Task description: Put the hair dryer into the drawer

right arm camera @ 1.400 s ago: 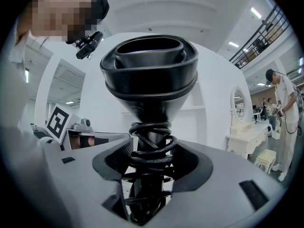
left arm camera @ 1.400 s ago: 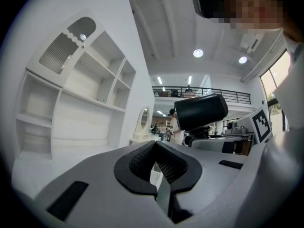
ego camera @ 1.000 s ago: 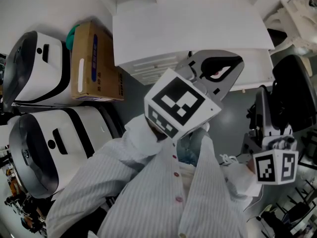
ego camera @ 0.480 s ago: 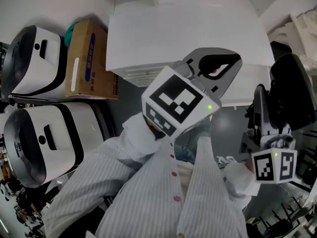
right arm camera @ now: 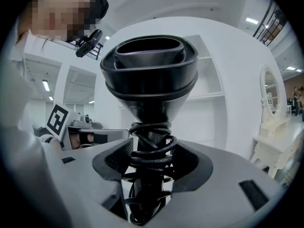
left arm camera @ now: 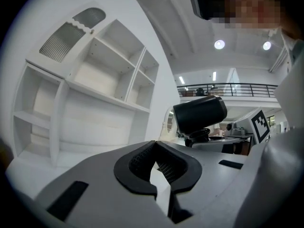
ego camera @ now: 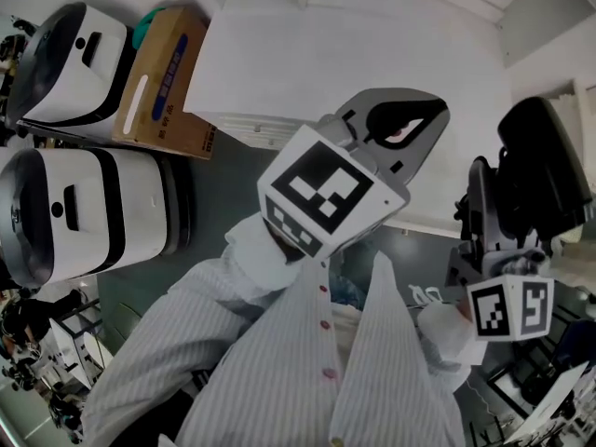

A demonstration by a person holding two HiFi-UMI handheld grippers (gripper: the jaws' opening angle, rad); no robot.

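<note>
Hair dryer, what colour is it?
The hair dryer is black; the right gripper view shows it best.

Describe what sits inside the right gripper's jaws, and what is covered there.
The right gripper clamps the hair dryer by its handle, with the black cord coiled round it and the head rising above. The handle's lower end is hidden behind the cord.

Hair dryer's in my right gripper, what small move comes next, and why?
Probably reach the left gripper, shut and empty, toward the front of the white cabinet to open a drawer: the right gripper is clamped on the cord-wrapped handle of the hair dryer, and no open drawer shows.
</note>
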